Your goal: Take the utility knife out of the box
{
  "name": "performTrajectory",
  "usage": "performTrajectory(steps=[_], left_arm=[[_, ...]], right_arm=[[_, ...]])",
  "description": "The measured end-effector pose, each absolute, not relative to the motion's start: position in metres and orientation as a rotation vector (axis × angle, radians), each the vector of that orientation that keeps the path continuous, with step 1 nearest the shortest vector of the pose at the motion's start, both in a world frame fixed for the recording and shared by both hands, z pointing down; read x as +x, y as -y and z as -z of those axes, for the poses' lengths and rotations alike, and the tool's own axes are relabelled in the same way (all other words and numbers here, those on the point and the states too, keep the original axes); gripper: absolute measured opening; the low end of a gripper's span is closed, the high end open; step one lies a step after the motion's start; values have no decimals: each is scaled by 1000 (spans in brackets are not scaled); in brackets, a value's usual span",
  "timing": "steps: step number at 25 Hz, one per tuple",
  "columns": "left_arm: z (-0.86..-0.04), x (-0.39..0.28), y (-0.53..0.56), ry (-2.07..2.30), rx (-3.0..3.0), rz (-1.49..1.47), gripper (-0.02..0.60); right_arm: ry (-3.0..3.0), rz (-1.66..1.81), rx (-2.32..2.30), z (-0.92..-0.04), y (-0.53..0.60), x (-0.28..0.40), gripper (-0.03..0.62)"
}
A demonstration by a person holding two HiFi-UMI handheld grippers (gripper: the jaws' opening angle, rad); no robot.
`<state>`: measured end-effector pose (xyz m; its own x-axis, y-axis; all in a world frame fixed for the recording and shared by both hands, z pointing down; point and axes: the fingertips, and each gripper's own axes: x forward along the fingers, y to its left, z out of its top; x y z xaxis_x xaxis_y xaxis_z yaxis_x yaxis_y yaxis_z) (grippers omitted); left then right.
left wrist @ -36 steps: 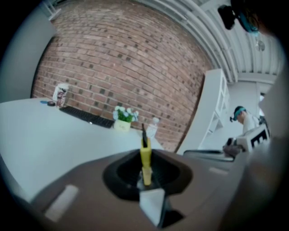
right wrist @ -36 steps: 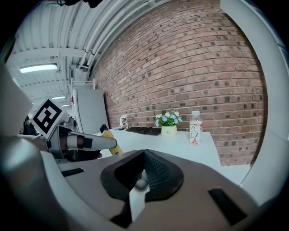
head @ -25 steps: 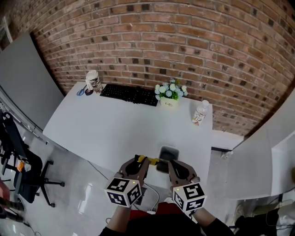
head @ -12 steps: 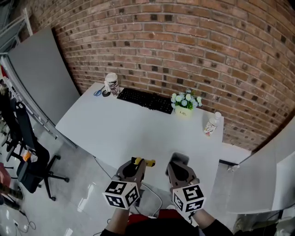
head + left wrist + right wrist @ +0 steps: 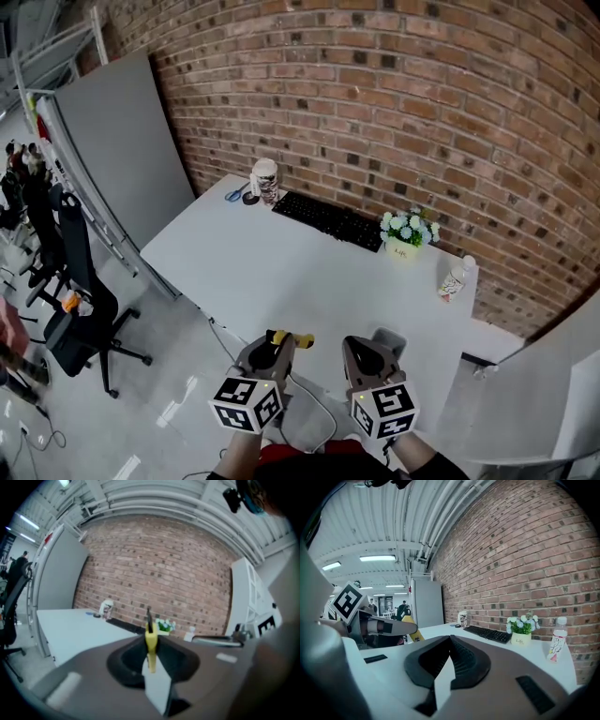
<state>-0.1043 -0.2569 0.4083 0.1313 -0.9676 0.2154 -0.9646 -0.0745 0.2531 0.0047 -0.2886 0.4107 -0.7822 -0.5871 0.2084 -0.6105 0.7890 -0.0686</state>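
Seems all but done with the taking-out. Grips the utility knife (image 5: pixel 151 638) in the left gripper (image 5: pixel 151 645), jaws closed down on the yellow handle, dark tip poking up past the pads. Holds it in the air off the near edge of the table (image 5: pixel 272 267), over the floor (image 5: pixel 178 403), to the left of the box (image 5: pixel 389 338) and apart from it.

Shows the right gripper (image 5: pixel 450 640) with jaws brought together and nothing between them; hovers just in front of the box, not touching it as far as can be told. Box near the table's front edge; impossible to tell from here whether open or closed.

Calls next, most likely, for setting the knife down on a bare part of the table, clear of the box, tip pointed away from the other gripper. Needs only a short reach forward and then a loosening of the jaws.

White table, mostly bare. Along its far side a cup (image 5: pixel 266 181) with scissors (image 5: pixel 236 195) just beside, a black keyboard (image 5: pixel 328 217), a small pot of flowers (image 5: pixel 406 234), a bottle (image 5: pixel 456 279). Behind, a brick wall (image 5: pixel 422 112); to the left a grey partition (image 5: pixel 122 159) and a black office chair (image 5: pixel 75 281) on the glossy pale floor.
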Motion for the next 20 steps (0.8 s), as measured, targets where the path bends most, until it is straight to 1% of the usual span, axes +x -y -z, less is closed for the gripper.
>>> performTrajectory(steps=[14, 20], left_arm=[[-393, -163, 230, 2036, 2003, 12, 60], [-396, -179, 217, 2056, 1974, 21, 60]], right_arm=[[2868, -173, 793, -399, 276, -57, 8], [2871, -165, 751, -402, 264, -76, 8]])
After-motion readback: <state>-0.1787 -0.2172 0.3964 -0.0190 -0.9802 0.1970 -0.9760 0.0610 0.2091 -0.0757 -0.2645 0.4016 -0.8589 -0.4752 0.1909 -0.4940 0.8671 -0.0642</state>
